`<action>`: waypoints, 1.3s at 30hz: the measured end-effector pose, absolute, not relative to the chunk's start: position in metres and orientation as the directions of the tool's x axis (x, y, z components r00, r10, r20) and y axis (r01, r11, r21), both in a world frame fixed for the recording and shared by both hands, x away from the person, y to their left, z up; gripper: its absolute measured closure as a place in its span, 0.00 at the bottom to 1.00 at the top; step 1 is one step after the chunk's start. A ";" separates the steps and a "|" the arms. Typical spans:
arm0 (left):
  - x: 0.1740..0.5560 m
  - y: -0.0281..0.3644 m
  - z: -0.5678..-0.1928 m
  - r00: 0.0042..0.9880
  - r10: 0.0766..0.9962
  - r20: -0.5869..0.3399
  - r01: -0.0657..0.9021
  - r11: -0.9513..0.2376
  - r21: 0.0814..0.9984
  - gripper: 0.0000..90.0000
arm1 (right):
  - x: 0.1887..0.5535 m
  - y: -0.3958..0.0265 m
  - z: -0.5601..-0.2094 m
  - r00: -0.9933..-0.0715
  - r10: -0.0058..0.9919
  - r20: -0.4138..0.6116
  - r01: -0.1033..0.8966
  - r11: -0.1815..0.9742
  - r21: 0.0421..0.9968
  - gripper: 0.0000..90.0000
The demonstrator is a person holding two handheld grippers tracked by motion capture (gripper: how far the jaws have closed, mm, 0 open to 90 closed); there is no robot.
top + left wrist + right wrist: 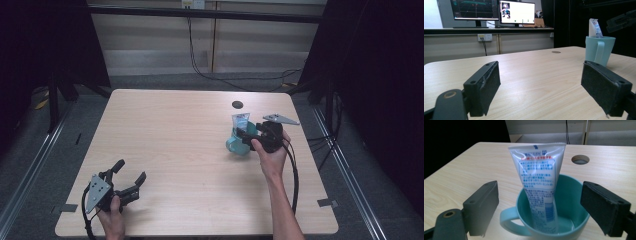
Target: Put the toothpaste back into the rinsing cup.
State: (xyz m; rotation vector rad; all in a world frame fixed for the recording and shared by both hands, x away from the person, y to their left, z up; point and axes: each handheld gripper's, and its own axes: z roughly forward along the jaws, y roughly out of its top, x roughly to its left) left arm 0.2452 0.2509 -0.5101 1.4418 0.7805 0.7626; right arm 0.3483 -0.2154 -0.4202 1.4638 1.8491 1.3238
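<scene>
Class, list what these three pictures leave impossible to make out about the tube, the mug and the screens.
- Tube: its lower end, cut by the right gripper view's bottom edge; the small print is unreadable.
- Mug: its far side in the high view, behind the right gripper.
- Monitors: contents too small, left gripper view.

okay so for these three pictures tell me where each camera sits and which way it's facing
High view: above the person's side, looking forward and down on the table; both forearms, left gripper, right gripper.
Left gripper view: low over the table, facing the teal mug; own jaws open.
Right gripper view: just above the mug, looking down at the toothpaste tube standing in it; own jaws open.
All share mug and tube.
</scene>
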 end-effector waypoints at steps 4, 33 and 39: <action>0.245 0.251 -0.510 0.549 0.836 0.000 0.013 -0.009 1.000 0.17 | 0.343 -0.217 -0.421 -0.345 0.910 0.228 0.497 -0.029 0.867 0.16; 0.245 0.251 -0.510 0.550 0.835 -0.002 0.015 -0.007 1.000 0.17 | 0.295 -0.223 -0.418 -0.348 0.909 0.230 0.465 -0.045 0.884 0.18; 0.245 0.251 -0.510 0.549 0.836 0.000 0.013 -0.009 1.000 0.17 | 0.289 -0.227 -0.421 -0.337 0.915 0.222 0.461 -0.045 0.886 0.18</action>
